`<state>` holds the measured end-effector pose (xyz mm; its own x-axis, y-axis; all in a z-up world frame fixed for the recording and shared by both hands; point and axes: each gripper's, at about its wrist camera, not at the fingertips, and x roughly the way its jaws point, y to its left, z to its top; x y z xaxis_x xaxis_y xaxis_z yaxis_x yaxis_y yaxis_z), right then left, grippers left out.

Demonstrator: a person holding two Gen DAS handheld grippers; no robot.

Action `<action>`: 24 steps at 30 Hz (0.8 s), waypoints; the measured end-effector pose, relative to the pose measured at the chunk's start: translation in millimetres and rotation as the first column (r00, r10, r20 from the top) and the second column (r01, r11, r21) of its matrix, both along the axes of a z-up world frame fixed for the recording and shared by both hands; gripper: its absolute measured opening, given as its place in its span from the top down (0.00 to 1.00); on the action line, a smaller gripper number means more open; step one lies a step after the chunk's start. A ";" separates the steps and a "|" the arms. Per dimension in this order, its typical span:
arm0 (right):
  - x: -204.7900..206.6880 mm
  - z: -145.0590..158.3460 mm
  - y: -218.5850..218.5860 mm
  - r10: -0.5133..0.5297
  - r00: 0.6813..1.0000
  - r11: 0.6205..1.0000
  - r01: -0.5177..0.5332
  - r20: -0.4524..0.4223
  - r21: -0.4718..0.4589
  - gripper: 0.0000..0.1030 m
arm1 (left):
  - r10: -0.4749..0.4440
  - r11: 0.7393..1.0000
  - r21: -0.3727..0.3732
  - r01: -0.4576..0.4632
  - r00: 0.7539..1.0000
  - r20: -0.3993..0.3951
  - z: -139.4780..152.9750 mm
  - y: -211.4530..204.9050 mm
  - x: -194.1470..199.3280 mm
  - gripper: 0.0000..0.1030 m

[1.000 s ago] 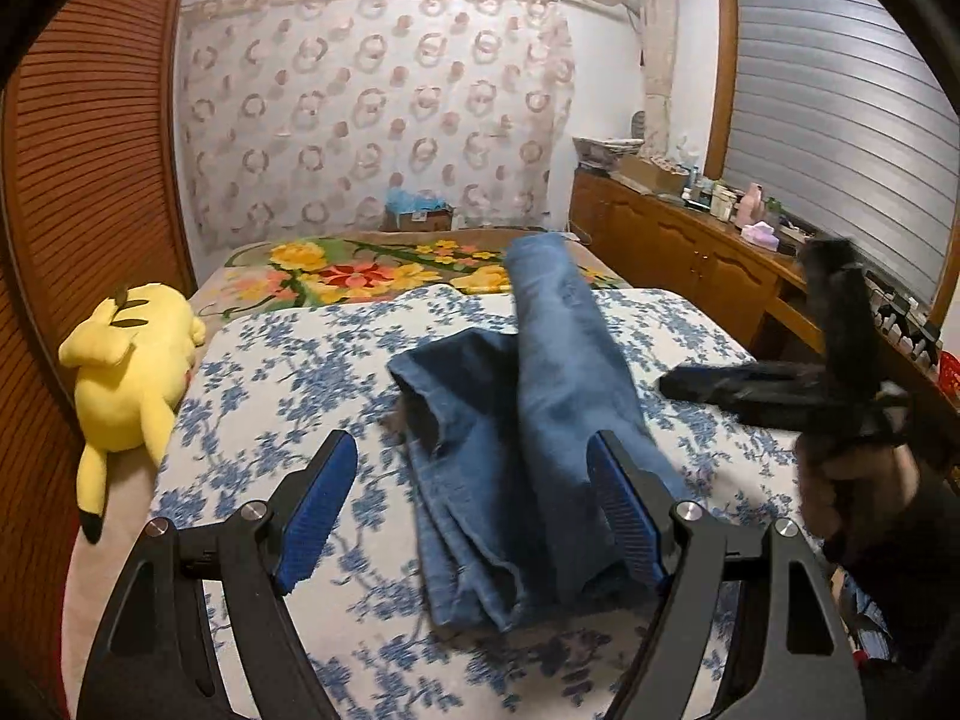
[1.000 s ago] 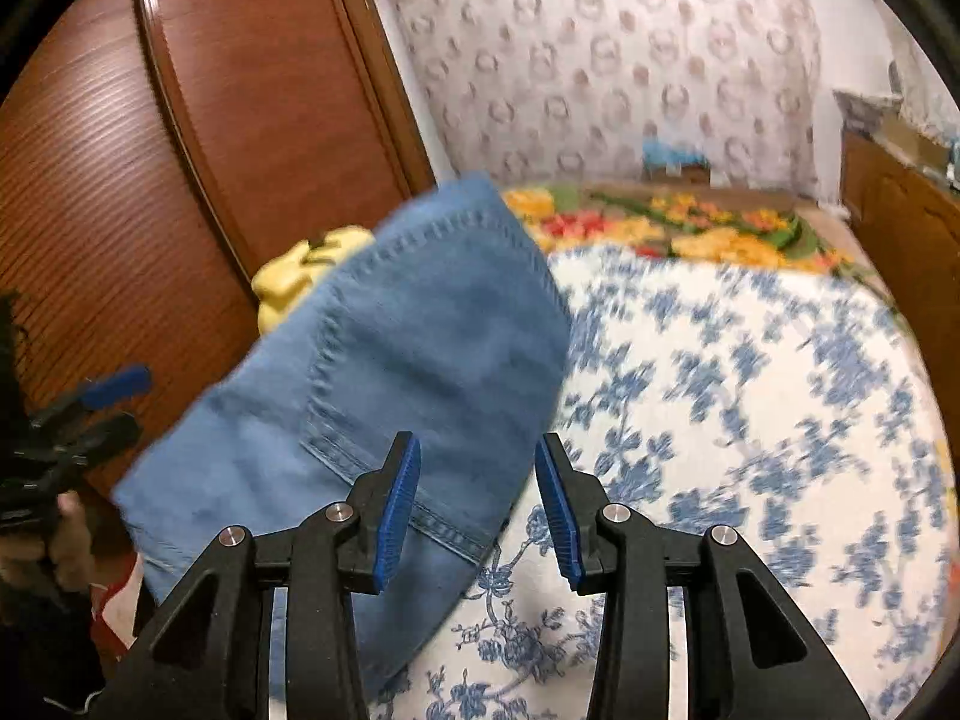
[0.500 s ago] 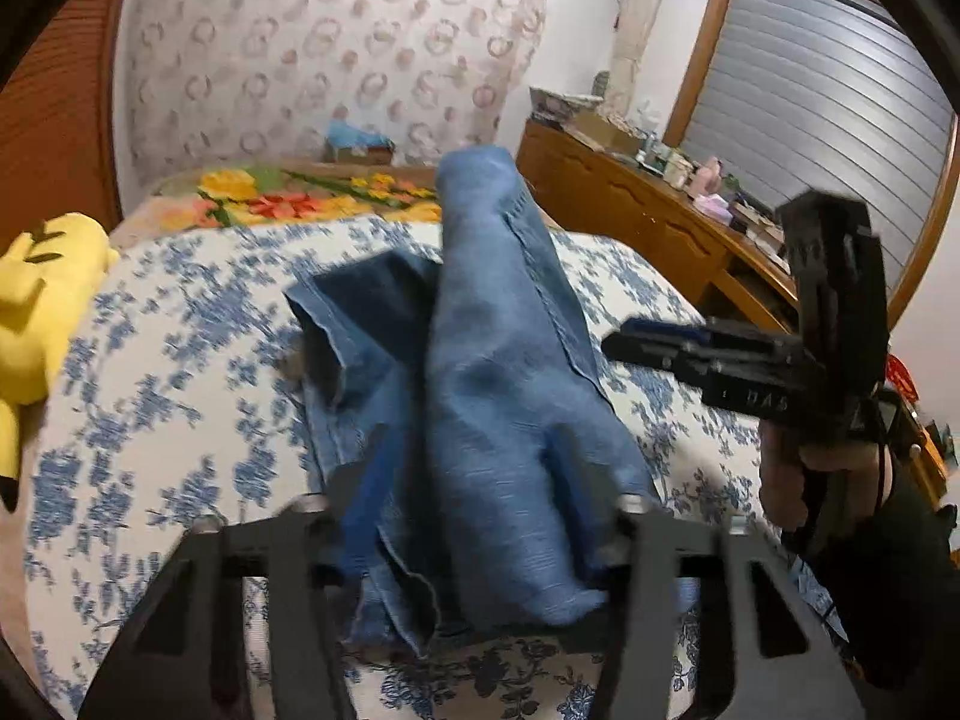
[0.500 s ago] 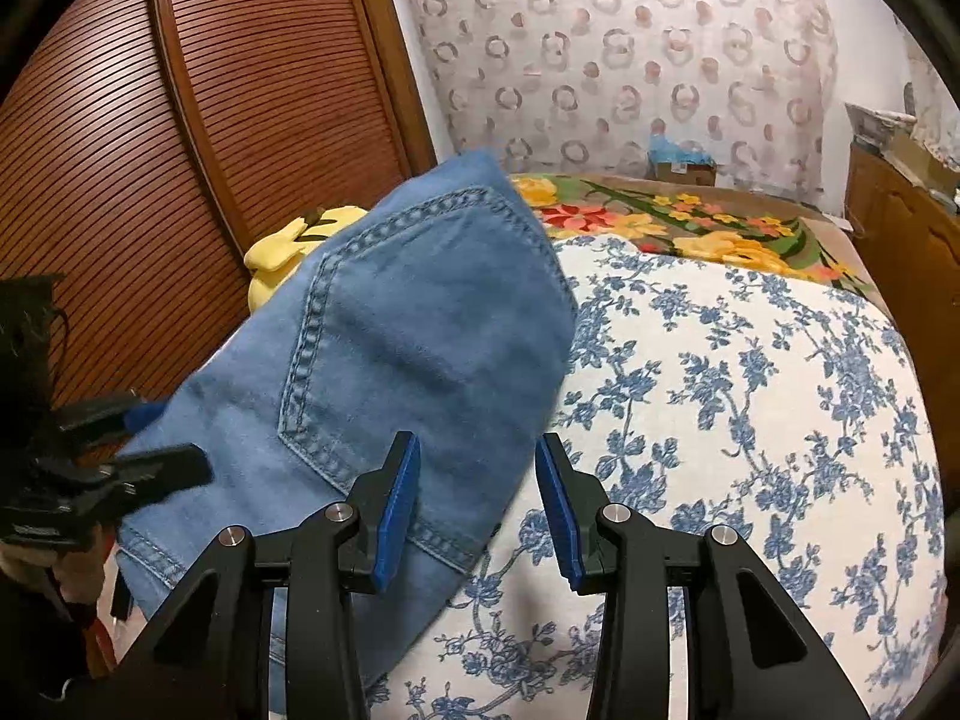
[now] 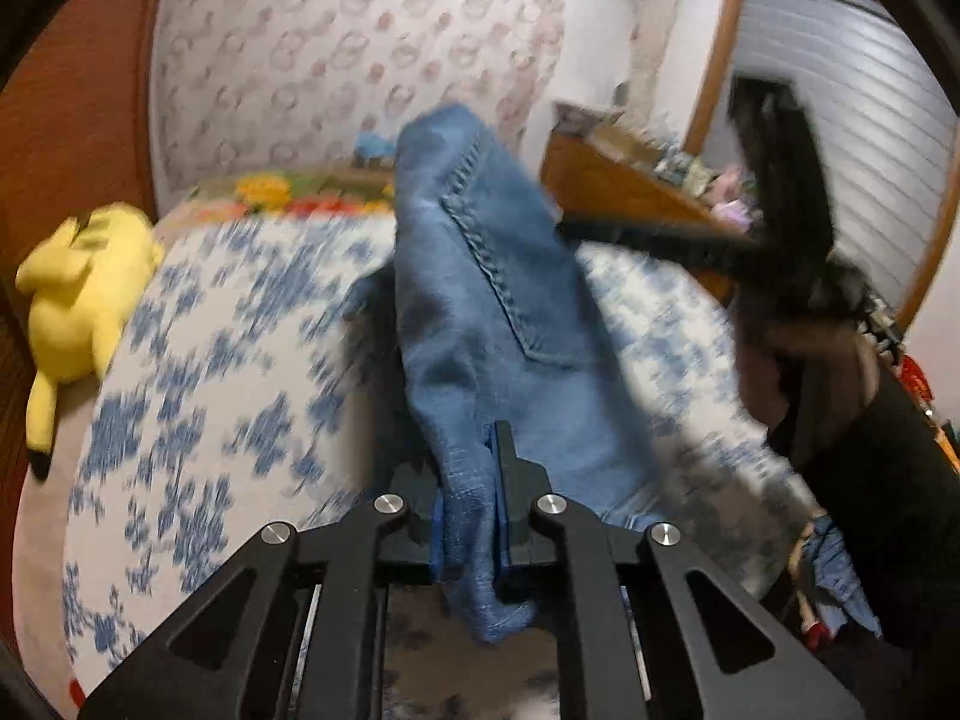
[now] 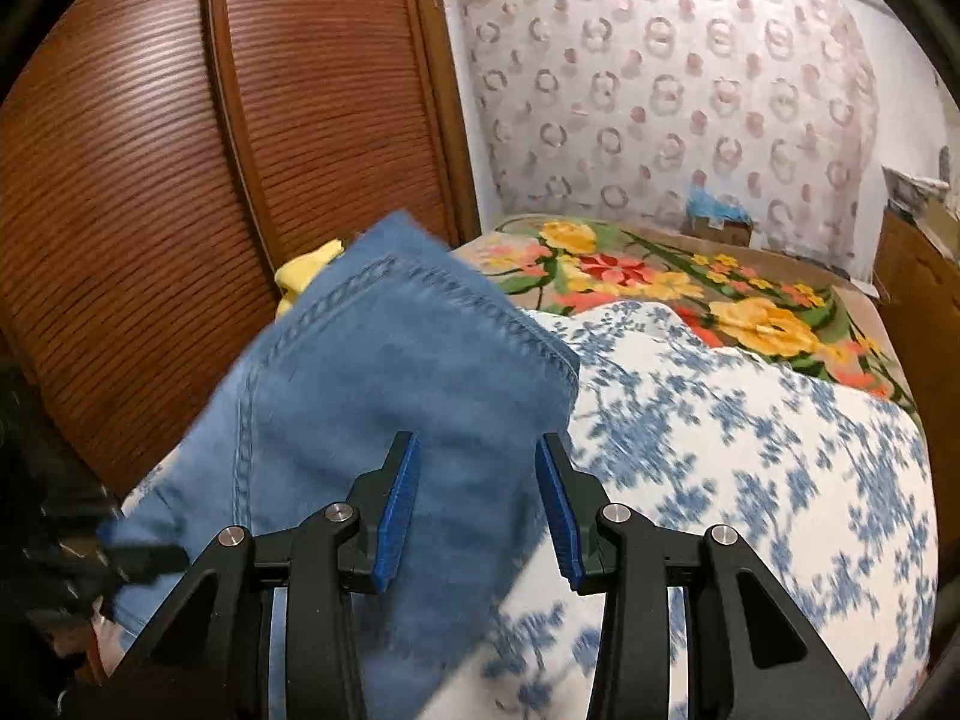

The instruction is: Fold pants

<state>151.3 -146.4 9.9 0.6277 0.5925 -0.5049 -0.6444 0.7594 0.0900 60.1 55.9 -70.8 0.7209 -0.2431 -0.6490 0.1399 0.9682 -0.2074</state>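
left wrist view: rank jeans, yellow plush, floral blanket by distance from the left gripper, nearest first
1. jeans: centre, pinched in the left gripper, whose jaws have just closed on them.
2. yellow plush: left edge of the bed.
3. floral blanket: far end of the bed, by the curtain.

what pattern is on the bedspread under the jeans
Blue flowers on white bedspread; clearest in the right wrist view.

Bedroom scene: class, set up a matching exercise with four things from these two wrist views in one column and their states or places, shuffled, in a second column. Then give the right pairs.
Column 1
1. left claw
2. right claw
3. yellow plush toy
4. blue-flowered white bedspread

Column 2
A. lies at the bed's edge by the brown slatted wardrobe
B. shut on the blue denim jeans
C. lies under the jeans
D. blue pads apart, over denim

Pairs: 1-B, 2-D, 3-A, 4-C
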 end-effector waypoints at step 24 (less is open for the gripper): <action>42.5 -40.6 13.4 -0.041 0.985 0.998 0.032 -0.170 -0.056 0.31 | 0.080 0.995 0.059 -0.077 0.996 -0.044 -18.7 17.0 9.5 0.50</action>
<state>193.7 -133.0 -30.8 0.5497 0.5403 -0.6371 -0.5948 0.7886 0.1556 69.6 72.9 -89.4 0.7048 -0.1484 -0.6937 0.0545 0.9863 -0.1557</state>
